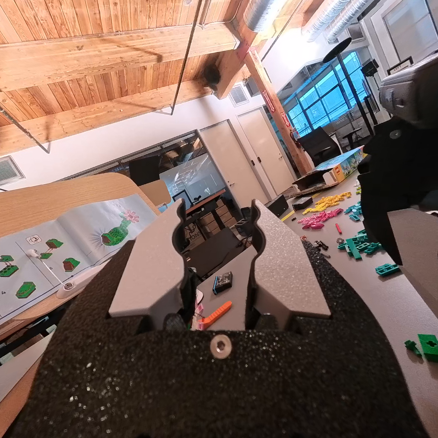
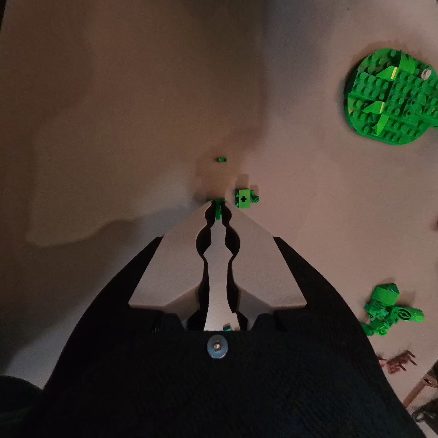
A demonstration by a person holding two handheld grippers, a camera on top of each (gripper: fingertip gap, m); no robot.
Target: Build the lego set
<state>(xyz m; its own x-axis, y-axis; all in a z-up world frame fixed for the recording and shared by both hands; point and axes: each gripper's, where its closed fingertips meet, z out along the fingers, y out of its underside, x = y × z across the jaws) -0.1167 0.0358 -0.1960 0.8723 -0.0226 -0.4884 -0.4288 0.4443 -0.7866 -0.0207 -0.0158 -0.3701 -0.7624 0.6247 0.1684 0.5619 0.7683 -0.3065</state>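
Left wrist view tilts up across the table [image 1: 296, 284]; right looks straight down, close.

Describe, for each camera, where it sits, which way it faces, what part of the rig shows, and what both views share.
Left wrist view: on the left gripper, tilted up across the table toward the booklet and ceiling; its open fingers show, the right gripper at the edge.
Right wrist view: on the right gripper, facing straight down at the table; its fingers pinch a small green piece.
Shared: the green cross-hole brick.
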